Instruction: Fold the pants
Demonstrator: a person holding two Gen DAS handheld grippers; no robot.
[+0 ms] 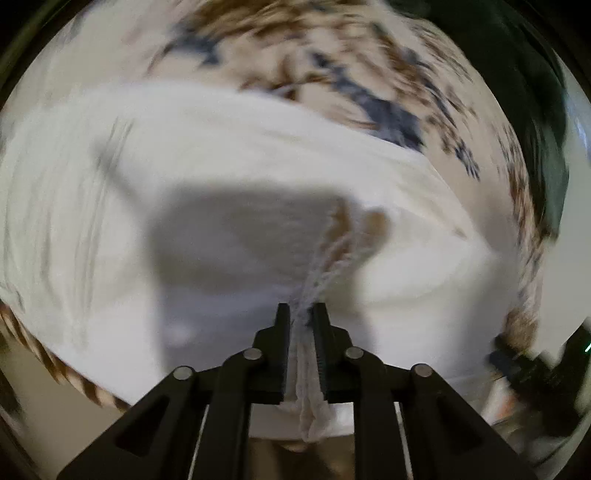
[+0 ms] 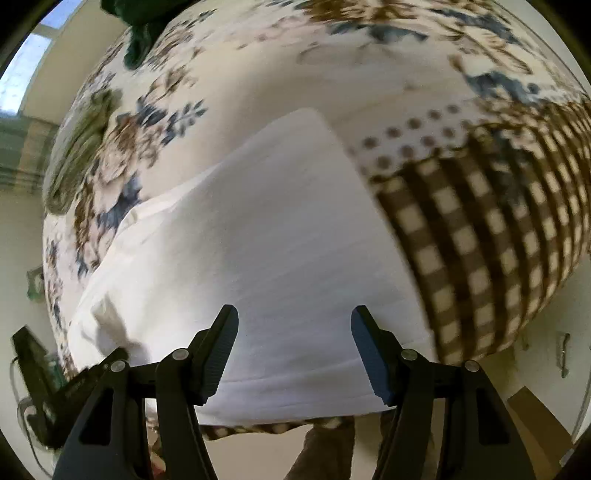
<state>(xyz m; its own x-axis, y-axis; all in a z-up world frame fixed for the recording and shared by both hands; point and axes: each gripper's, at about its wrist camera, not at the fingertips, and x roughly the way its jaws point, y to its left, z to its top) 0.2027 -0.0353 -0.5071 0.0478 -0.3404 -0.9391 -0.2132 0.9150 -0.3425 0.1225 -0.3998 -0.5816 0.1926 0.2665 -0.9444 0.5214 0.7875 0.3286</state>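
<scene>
White pants (image 1: 258,155) lie spread on a floral and checked bedspread (image 1: 351,74). My left gripper (image 1: 303,314) is shut on a bunched fold of the white pants, and the cloth runs up from between its fingers. In the right wrist view the pants (image 2: 266,229) lie flat as a broad white panel near the bed's front edge. My right gripper (image 2: 293,321) is open and empty, its fingers spread just above the near part of the pants.
The bedspread (image 2: 480,229) has brown checks on the right and blue-brown flowers on the left. A dark green cloth (image 2: 140,22) lies at the far end of the bed. The other gripper's black frame (image 2: 37,369) shows at lower left. The bed edge and the floor lie just below the pants.
</scene>
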